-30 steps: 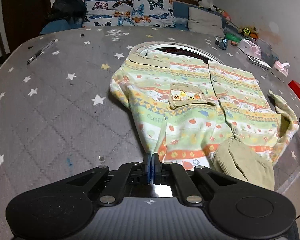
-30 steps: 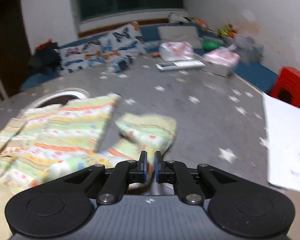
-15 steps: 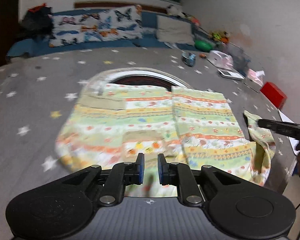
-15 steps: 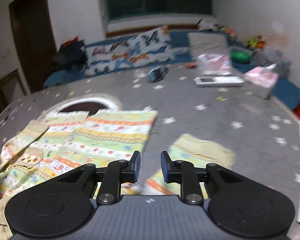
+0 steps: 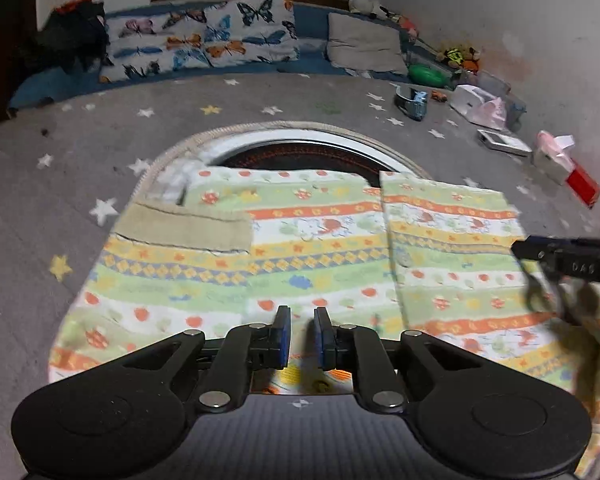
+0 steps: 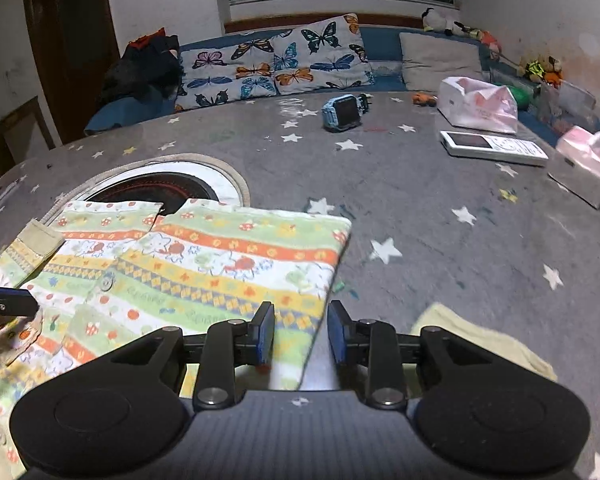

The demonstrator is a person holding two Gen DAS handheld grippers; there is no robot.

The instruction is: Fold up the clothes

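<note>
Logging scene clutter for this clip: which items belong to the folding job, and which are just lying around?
Job: patterned shirt, left gripper, right gripper, both open.

Lying about: blue smartwatch, white remote, tissue box, butterfly pillows.

So your shirt (image 6: 196,264) lies flat on the desk (image 6: 440,216), its far edge overlapping the round inset (image 6: 156,184) behind it. Off to your right, well apart from the shirt, sit the watch (image 6: 342,112), the remote (image 6: 492,148) and two tissue packs (image 6: 478,106). Pillows (image 6: 276,60) line the couch behind the desk.
</note>
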